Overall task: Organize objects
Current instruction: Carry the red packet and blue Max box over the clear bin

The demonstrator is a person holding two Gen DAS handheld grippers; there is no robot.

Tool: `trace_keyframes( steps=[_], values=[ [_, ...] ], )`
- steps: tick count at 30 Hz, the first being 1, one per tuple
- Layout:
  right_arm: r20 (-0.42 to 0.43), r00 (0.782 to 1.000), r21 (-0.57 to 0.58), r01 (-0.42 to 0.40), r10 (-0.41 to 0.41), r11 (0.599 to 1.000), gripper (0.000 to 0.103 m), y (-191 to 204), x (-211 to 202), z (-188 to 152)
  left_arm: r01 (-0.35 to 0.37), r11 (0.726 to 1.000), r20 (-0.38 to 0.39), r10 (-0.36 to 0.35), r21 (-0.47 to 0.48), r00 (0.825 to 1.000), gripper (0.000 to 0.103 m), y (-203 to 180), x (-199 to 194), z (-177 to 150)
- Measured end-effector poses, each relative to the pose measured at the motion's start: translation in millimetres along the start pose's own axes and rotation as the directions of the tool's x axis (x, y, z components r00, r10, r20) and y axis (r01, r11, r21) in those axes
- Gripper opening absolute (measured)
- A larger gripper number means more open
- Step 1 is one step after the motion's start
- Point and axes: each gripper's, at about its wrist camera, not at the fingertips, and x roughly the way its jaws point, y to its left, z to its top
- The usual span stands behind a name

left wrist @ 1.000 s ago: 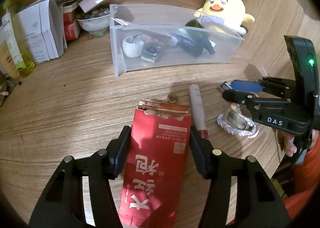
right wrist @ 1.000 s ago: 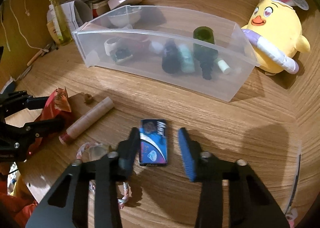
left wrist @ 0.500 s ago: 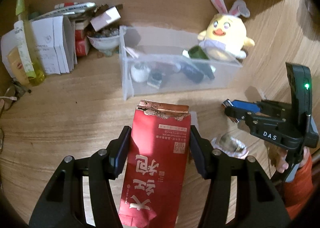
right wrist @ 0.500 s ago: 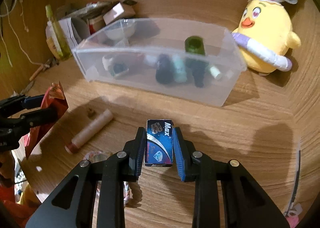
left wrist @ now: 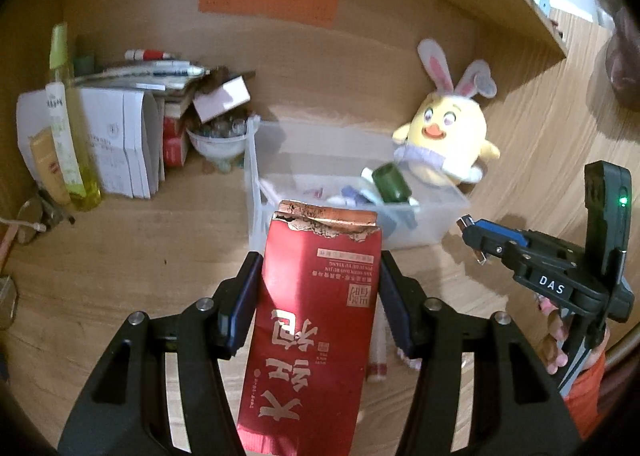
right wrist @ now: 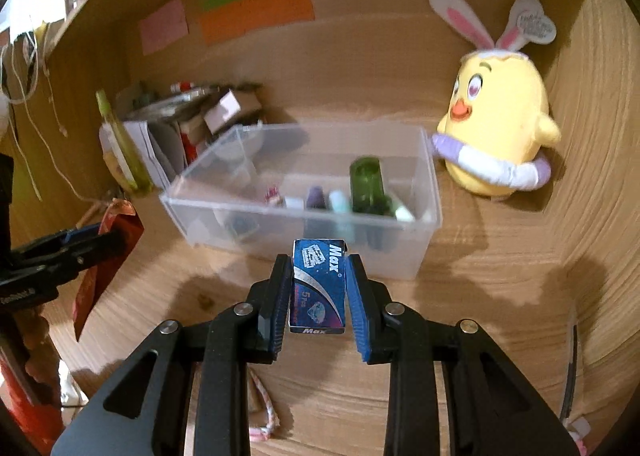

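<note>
Red packet (left wrist: pixel 316 320) with a torn top squeezed in the left gripper (left wrist: pixel 318 296), small blue box (right wrist: pixel 319 286) pinched in the right gripper (right wrist: pixel 319 288), both up in the air near the clear bin (right wrist: pixel 424 240), yellow chick toy (right wrist: pixel 496 124) beside the bin

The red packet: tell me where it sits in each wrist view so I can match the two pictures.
Left wrist view: the red packet fills the lower centre, clamped between the left gripper pads, torn top edge pointing at the bin.
Right wrist view: the same packet hangs at the far left edge, seen side-on in the left gripper.
Shared landmark: the clear plastic bin, with the yellow plush chick beside it.
</note>
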Motion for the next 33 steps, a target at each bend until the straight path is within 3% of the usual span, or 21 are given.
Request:
trace_keyframes(
  steps=[15, 33],
  values=[
    [0.109, 0.994, 0.002, -0.003, 0.002, 1.000, 0.025, 0.5, -20.2, 28.9, 0.007, 1.000, 0.100, -0.008, 0.018, 0.995, 0.056, -14.4, -2.9, 39.1],
    [0.192, 0.981, -0.016, 0.025, -0.021, 1.000, 0.025, -4.1, -27.0, 69.0, 0.019, 1.000, 0.145, -0.021, 0.017, 0.989, 0.056, -26.8, 11.5, 78.5]
  ],
)
